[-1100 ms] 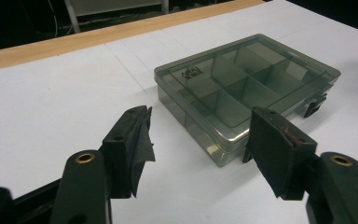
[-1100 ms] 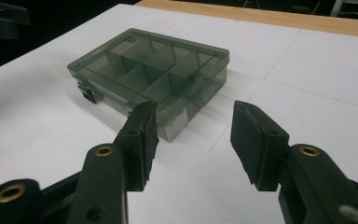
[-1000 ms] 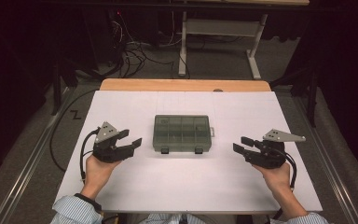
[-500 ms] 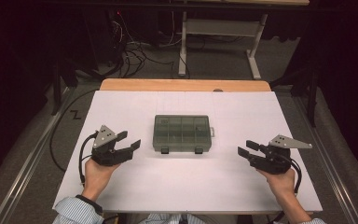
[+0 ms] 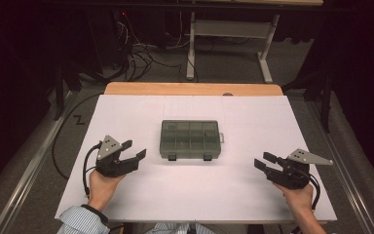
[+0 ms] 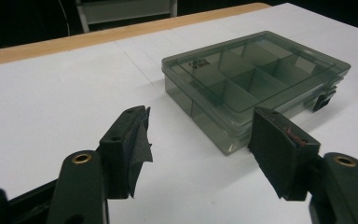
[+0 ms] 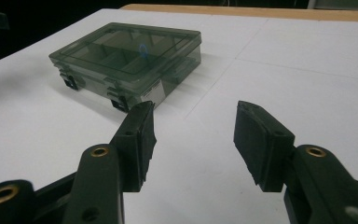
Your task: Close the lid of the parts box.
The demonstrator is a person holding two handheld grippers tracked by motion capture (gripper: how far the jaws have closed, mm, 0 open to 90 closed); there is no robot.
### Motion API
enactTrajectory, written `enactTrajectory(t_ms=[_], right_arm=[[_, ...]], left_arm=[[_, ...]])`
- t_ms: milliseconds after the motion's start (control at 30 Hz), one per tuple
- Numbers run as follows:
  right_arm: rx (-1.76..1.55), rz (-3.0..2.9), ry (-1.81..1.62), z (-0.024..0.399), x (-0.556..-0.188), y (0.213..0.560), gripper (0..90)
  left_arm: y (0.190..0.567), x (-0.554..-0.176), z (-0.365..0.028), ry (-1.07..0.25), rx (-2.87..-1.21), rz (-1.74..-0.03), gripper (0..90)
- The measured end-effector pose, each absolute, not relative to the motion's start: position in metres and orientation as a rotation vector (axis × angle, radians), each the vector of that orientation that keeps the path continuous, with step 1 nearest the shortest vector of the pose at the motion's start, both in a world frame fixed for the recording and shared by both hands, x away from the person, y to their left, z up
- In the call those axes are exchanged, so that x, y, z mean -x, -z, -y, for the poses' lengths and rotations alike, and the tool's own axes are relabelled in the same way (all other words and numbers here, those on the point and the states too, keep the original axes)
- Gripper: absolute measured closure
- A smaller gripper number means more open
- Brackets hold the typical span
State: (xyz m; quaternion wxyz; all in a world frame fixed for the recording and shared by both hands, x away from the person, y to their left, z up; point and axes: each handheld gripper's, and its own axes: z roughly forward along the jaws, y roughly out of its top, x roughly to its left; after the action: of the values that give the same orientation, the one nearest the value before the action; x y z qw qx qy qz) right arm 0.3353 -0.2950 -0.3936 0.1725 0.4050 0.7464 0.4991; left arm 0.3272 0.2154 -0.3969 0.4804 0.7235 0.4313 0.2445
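Smoke-grey translucent plastic organiser box point(image 5: 190, 139), lid closed, is set at the middle of the white table point(image 5: 253, 204); divided compartments are seen through the lid, contents not discernible. Long axis runs left to right; two latches face the person. Left gripper point(image 5: 135, 151) and right gripper point(image 5: 262, 162), well apart on either side, are held with jaws spread, nothing between them; the right jaws have just been opening.

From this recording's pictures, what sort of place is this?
Probably a lab or recording workspace, not a home: a table covered in white sheet, a tangle of cables on the floor behind it, a bare metal desk frame beyond, and dark surroundings. A lone compartment box sits between two handheld grippers.
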Motion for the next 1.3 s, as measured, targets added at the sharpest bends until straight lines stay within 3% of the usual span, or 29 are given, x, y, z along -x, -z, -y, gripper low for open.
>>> enactTrajectory(t_ms=[1300], right_arm=[[-1.177,-2.041,-1.374,0.312,-0.326,0.417,48.8]], left_arm=[[0.418,-0.319,-0.213,-0.598,-1.762,-1.070,37.6]])
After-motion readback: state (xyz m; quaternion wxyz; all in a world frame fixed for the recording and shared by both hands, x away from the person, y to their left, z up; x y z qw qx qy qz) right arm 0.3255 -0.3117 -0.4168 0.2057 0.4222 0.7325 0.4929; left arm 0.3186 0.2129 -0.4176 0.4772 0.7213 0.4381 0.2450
